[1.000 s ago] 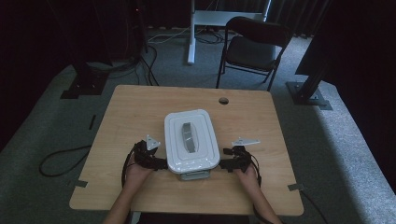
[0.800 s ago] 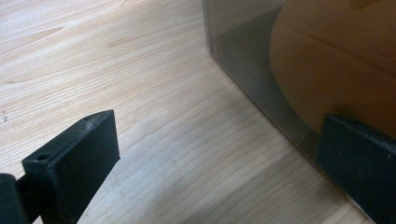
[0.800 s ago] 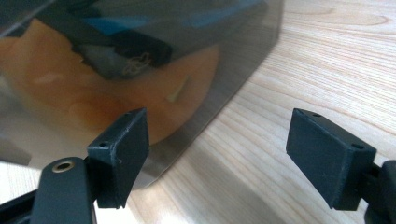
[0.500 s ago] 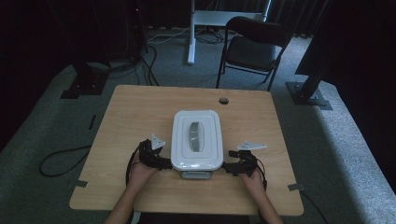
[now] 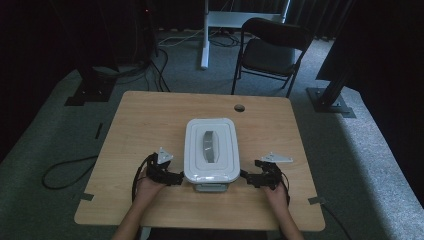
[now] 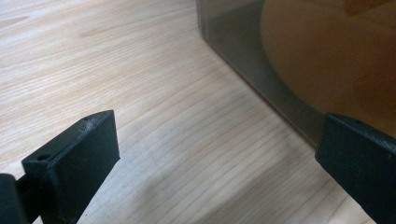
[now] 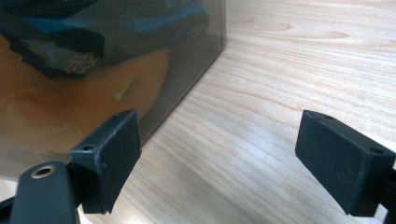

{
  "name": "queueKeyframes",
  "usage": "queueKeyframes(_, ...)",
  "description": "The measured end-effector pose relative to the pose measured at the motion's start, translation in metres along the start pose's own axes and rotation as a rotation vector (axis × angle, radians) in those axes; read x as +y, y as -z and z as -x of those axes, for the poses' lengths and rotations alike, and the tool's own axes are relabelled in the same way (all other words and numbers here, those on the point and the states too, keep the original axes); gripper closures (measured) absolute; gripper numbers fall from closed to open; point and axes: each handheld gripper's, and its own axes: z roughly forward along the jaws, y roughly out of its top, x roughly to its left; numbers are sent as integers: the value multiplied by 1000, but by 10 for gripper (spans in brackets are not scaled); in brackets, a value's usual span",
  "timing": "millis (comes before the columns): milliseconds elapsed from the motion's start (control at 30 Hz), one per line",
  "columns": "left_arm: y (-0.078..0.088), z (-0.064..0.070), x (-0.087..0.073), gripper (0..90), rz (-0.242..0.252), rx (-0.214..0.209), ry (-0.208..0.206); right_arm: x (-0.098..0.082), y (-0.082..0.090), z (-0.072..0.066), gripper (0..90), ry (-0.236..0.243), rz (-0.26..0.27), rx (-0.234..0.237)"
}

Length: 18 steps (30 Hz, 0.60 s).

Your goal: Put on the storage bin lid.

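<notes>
Dark grey carpet surrounds the light wooden table (image 5: pixel 150 120), with a black folding chair (image 5: pixel 272 50) standing behind it. On the table, towards the person's edge, stands a clear plastic storage box with a white lid (image 5: pixel 211 149), its long side running away from the person. The left gripper (image 5: pixel 172 177) sits just beside the box's near left corner; in the left gripper view its jaws are spread wide, with the box wall (image 6: pixel 261 74) ahead of them and nothing between. The right gripper (image 5: pixel 250 179) is near the box's near right corner. Its jaws have just been opening and now stand wide apart, with bare wood between them and the box wall (image 7: pixel 140 70) beside one jaw.
</notes>
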Motion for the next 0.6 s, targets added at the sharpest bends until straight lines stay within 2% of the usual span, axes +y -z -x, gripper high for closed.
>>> queueKeyframes(333,11,-6,-10,2,34,-13,15,-1,5,0,135,-4,18,0)
queueKeyframes(467,16,-9,-15,2,43,-16,22,-4,11,0,135,-7,30,-12)
queueKeyframes(600,18,-12,-22,2,38,-16,13,-7,17,3,135,-11,37,-35)
